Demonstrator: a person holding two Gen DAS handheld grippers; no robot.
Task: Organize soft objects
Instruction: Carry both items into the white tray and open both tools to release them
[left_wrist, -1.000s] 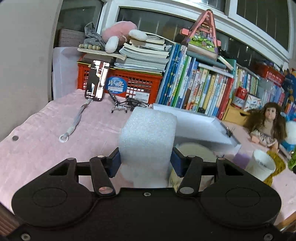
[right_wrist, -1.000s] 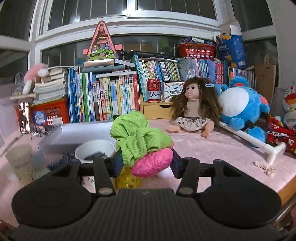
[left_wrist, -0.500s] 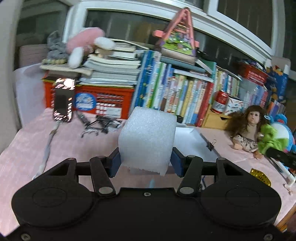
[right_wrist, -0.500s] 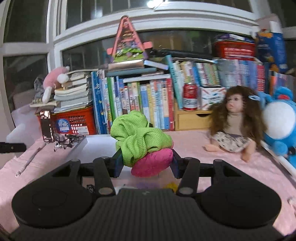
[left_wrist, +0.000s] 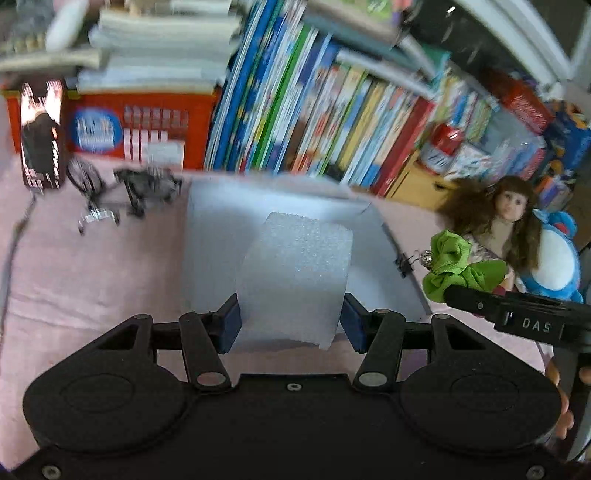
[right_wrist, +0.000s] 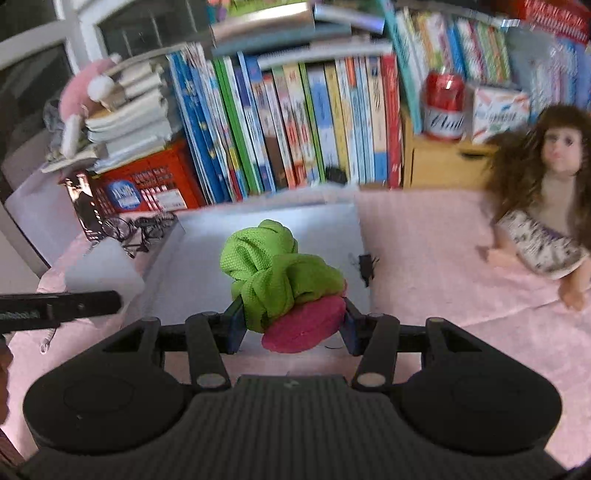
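Note:
My left gripper (left_wrist: 290, 325) is shut on a white foam block (left_wrist: 295, 277) and holds it above a white tray (left_wrist: 214, 236) on the pink cloth. My right gripper (right_wrist: 290, 326) is shut on a green cloth bundle (right_wrist: 273, 269) with a pink soft piece (right_wrist: 303, 328) under it, also above the tray (right_wrist: 192, 266). The right gripper with the green bundle (left_wrist: 458, 266) shows at the right of the left wrist view. The foam block (right_wrist: 103, 273) and left gripper show at the left of the right wrist view.
A row of books (right_wrist: 295, 122) and a red crate (left_wrist: 140, 129) stand behind the tray. A doll (right_wrist: 546, 192) and blue plush (left_wrist: 557, 258) sit to the right. A binder clip (right_wrist: 365, 264) hangs on the tray's right edge. Small black metal items (left_wrist: 125, 192) lie at left.
Both grippers have moved forward and tilted down over the white tray, each still holding its object. They have come closer together, so each now shows in the other's view.

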